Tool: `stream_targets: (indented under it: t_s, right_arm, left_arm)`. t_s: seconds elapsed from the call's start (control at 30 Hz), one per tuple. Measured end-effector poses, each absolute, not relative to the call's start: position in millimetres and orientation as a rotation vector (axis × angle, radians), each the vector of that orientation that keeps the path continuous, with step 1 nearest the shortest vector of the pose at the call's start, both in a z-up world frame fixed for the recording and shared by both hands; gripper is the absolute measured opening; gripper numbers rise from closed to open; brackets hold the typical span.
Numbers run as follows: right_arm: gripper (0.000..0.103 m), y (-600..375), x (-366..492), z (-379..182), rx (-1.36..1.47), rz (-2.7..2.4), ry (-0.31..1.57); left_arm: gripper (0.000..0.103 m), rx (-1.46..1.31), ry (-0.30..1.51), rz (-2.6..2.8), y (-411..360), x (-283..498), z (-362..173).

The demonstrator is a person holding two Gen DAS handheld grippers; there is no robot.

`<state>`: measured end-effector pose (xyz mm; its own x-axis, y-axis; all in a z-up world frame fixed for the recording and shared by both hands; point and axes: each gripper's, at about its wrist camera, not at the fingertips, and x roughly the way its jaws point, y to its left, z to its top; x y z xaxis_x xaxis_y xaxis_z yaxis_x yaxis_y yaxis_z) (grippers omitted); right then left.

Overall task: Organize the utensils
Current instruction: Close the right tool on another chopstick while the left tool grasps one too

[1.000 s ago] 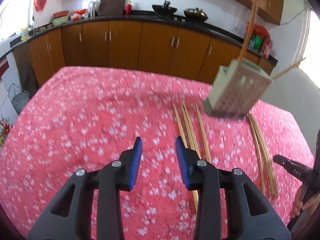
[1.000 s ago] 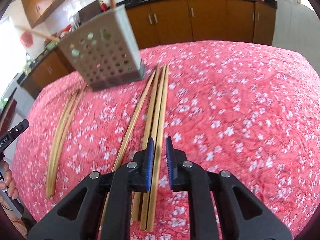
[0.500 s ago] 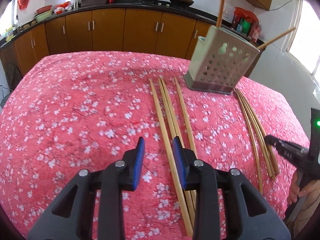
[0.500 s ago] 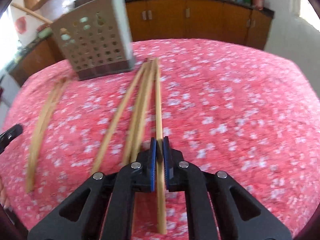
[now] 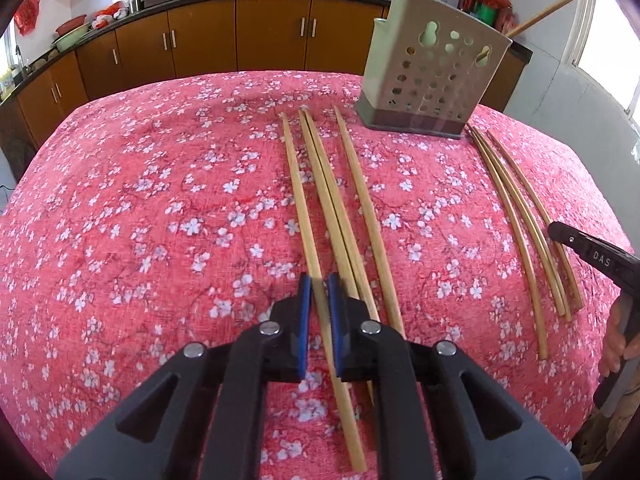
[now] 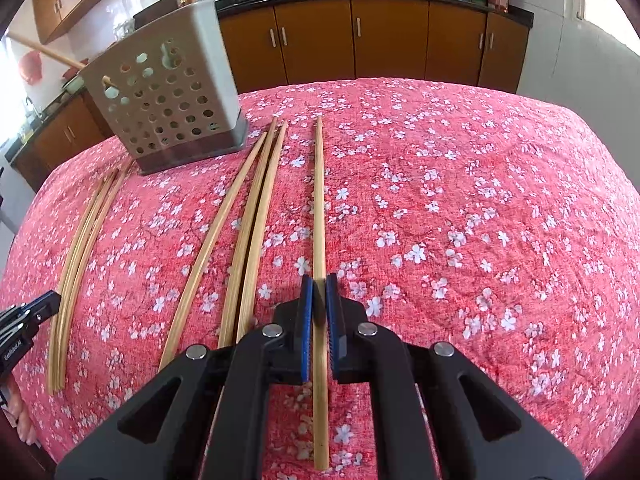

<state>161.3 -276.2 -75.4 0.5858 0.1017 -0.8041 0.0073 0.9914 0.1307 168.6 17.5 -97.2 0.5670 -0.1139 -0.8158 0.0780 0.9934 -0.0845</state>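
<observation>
In the left wrist view, four long wooden chopsticks lie side by side on the red flowered cloth [image 5: 140, 200]. My left gripper [image 5: 318, 280] is closing its jaws on the leftmost chopstick [image 5: 298, 200], blue pads pressing its near part. In the right wrist view my right gripper [image 6: 319, 282] is shut on the rightmost chopstick [image 6: 319, 200], which lies flat on the cloth. A grey perforated utensil holder [image 5: 432, 80] [image 6: 168, 92] stands upright at the far end, with a stick [image 5: 544, 12] leaning out of it.
A second bundle of three thinner sticks [image 5: 516, 216] [image 6: 80, 248] lies beside the holder. The other black gripper [image 5: 592, 256] [image 6: 24, 316] and a hand [image 5: 618, 344] show at the table's edge. Brown kitchen cabinets [image 5: 272, 36] run behind the table.
My left gripper came down and right over the leftmost chopstick and its jaws narrowed onto it. My right gripper's jaws went from slightly apart to shut on the rightmost chopstick.
</observation>
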Motion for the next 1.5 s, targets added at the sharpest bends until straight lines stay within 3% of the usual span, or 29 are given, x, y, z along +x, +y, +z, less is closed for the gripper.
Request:
stream_targets:
  t_s: [0.5, 1.5]
  right_arm:
    - [0.008, -290.7, 172.4, -76.8, 0.14, 0.0, 0.893]
    - [0.009, -285.2, 171.0, -78.5, 0.109, -0.007, 0.886]
  left_arm:
    - [0.009, -0.084, 0.936, -0.001, 58.3, 217.7, -94.2]
    - [0.01, -0.091, 0.906, -0.004, 58.5, 211.6, -93.9]
